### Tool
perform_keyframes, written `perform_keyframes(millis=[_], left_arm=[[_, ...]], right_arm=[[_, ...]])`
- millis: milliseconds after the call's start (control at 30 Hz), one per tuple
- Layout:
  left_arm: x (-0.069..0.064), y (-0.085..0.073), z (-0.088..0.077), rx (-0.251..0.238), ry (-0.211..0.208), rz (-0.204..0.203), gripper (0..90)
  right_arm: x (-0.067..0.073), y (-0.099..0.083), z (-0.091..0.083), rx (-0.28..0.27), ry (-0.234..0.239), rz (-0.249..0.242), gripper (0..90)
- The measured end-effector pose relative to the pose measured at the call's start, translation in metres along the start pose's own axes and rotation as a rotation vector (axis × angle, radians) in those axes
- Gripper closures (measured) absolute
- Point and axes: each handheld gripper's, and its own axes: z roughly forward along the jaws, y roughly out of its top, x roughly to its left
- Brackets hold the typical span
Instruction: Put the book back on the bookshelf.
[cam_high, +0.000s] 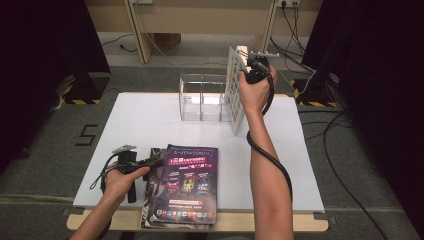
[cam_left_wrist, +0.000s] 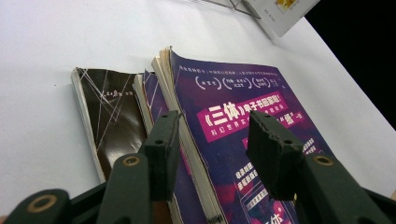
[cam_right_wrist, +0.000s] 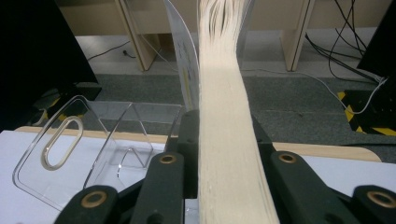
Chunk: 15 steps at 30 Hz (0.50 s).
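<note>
A white-covered book is held upright above the table's far edge, just right of the clear acrylic organizer, its page block clamped between the jaws of the right gripper. Near the table's front edge, a stack of purple magazines is lain flat, and the left gripper is poised over it with jaws apart, nothing being gripped.

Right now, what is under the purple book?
Under the purple book lies another purple one, with a dark book beside them. Their covers are mostly hidden.
</note>
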Motion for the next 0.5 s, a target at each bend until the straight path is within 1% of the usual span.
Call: perform_keyframes(millis=[67, 167, 233, 333, 433, 500], left_arm=[[0.0, 0.0, 0.0, 0.002, -0.001, 0.003, 53.5], [-0.001, 0.0, 0.0, 0.0, 0.0, 0.003, 53.5], [0.0, 0.0, 0.0, -0.002, 0.001, 0.001, 53.5], [0.0, -0.001, 0.0, -0.002, 0.002, 0.001, 53.5], [0.0, -0.001, 0.001, 0.003, 0.0, 0.008, 53.5], [-0.002, -0.001, 0.001, 0.001, -0.002, 0.005, 53.5]], right_arm=[[0.0, -0.001, 0.003, -0.006, -0.001, 0.006, 74.4], [0.0, -0.004, 0.009, -0.002, -0.002, 0.009, 74.4], [0.0, -0.005, 0.009, -0.009, -0.007, 0.009, 74.3], [-0.001, -0.008, 0.01, -0.024, -0.017, -0.01, 74.0], [-0.002, -0.009, 0.009, -0.027, -0.019, -0.011, 73.7], [-0.004, -0.011, 0.008, -0.035, -0.02, -0.018, 73.3]])
